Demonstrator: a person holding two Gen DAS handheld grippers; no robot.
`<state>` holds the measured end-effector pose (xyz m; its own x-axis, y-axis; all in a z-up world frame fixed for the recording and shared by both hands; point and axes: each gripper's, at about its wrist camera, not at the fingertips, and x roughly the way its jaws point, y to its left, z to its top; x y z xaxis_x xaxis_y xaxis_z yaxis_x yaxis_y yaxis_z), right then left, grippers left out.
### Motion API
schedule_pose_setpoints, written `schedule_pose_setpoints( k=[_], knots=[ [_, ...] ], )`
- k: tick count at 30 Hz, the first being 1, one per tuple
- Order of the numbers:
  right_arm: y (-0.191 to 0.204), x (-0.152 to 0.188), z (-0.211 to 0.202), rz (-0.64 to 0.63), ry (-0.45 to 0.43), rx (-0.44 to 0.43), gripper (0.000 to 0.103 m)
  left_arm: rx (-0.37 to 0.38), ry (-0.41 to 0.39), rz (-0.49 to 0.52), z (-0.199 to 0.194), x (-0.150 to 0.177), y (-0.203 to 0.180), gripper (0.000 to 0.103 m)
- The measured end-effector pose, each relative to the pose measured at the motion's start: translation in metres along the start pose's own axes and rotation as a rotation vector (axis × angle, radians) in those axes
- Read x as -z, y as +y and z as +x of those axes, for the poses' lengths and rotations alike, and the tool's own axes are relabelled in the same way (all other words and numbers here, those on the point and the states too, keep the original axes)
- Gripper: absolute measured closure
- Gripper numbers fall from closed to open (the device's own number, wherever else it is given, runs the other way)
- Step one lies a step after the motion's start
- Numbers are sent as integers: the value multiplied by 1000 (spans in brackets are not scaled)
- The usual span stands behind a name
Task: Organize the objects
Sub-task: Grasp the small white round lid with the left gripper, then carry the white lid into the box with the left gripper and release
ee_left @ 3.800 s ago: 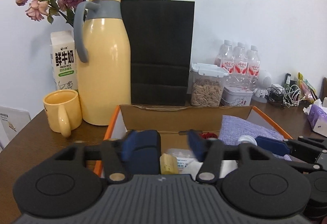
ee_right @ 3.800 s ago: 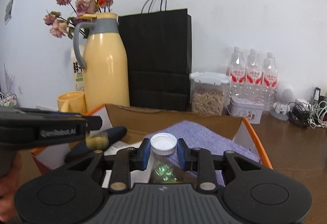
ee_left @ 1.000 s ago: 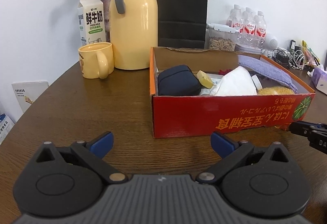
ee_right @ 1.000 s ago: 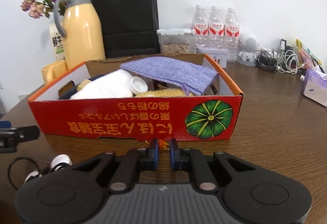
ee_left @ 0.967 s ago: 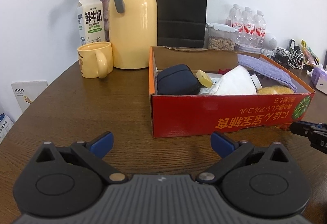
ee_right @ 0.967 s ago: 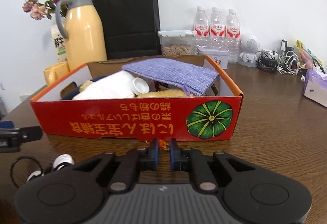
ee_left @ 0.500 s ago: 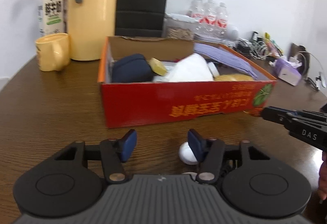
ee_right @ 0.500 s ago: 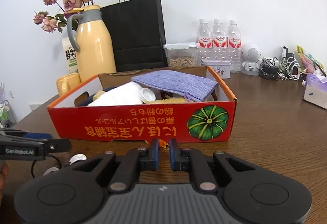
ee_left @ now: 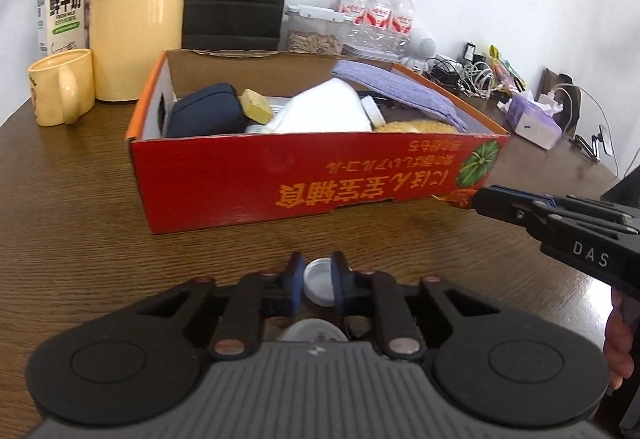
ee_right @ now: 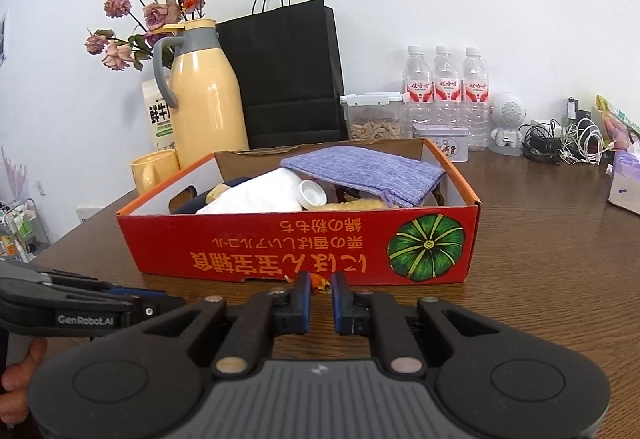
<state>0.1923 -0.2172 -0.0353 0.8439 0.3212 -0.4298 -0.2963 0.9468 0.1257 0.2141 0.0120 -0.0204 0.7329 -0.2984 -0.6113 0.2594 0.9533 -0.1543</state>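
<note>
Left wrist view: left gripper (ee_left: 316, 281) jaws were closing, small white round earbud-like piece (ee_left: 319, 279) between the blue pads, on the dark brown wooden table (ee_left: 80, 199) in front of the red cardboard box (ee_left: 304, 175). Right wrist view: right gripper (ee_right: 320, 293) was clamped on a small orange scrap (ee_right: 319, 282), just before the box front; purple knitted pouch (ee_right: 364, 169) lay inside.

The left gripper (ee_left: 315, 281) points down toward the table, its jaws closing on a small white cap (ee_left: 319, 280) between the blue pads; the right gripper (ee_right: 319, 297) is held low, jaws nearly together, pinching a small orange scrap (ee_right: 319, 283) at its tips.
</note>
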Motion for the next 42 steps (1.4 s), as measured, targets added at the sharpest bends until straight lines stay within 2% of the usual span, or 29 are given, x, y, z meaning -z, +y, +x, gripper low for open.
schedule_pose_setpoints(
  k=[2,4,10,21,28,32,36,42],
  knots=[
    [1,0,0,-2,-1,-3,93,-1,-7,7,-1,1,-3,100],
    [1,0,0,-4,0,-7,93,-30,-33,12,-6,2,-7,101],
    [2,0,-1,-6,-4,-15,93,-54,-66,-2,-13,3,-9,101],
    [2,-1,-7,-11,-33,-37,93,-65,-203,-69,-44,-6,-4,101],
    [9,-18,-15,-48,-80,-73,93,-78,-273,-77,-58,-36,-2,101],
    [15,-40,-13,-82,-115,-72,93,-95,-312,-64,-58,-60,-2,101],
    [23,-69,0,-125,-157,-65,93,-118,-337,-77,-49,-83,1,101],
    [33,-99,37,-143,-169,-60,93,-142,-338,-117,-27,-112,12,101]
  ],
)
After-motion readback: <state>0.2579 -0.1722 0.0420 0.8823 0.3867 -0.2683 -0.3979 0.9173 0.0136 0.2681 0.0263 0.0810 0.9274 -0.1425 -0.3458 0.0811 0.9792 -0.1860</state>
